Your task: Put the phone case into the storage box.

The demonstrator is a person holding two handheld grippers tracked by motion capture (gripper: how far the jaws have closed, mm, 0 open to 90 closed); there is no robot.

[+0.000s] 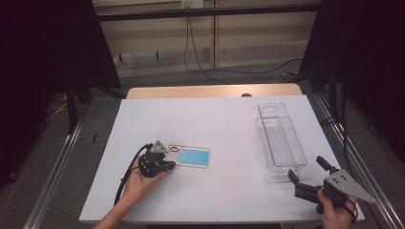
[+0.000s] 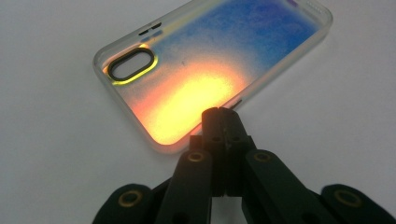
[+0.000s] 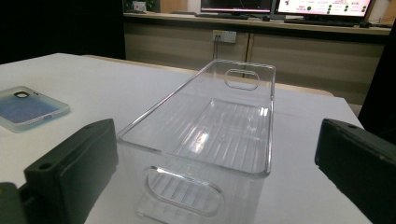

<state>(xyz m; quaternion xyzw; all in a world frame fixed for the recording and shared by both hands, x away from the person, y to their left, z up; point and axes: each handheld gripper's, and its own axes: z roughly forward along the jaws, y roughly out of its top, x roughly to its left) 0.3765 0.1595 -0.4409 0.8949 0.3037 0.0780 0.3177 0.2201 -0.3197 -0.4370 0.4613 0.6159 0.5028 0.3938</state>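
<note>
translucent blue phone case (image 1: pixel 189 156) lies flat at the left of the white table (image 1: pixel 215 124). the left gripper (image 1: pixel 168 164), jaws together, touches its long edge. it looks light, flexible, slippery; best pinched by the raised rim. right gripper (image 1: pixel 308 172), jaws apart, faces the clear plastic bin (image 1: pixel 280 139).

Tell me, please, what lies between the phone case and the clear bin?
Nothing: in the high view, only bare white table separates the phone case from the clear bin.
</note>
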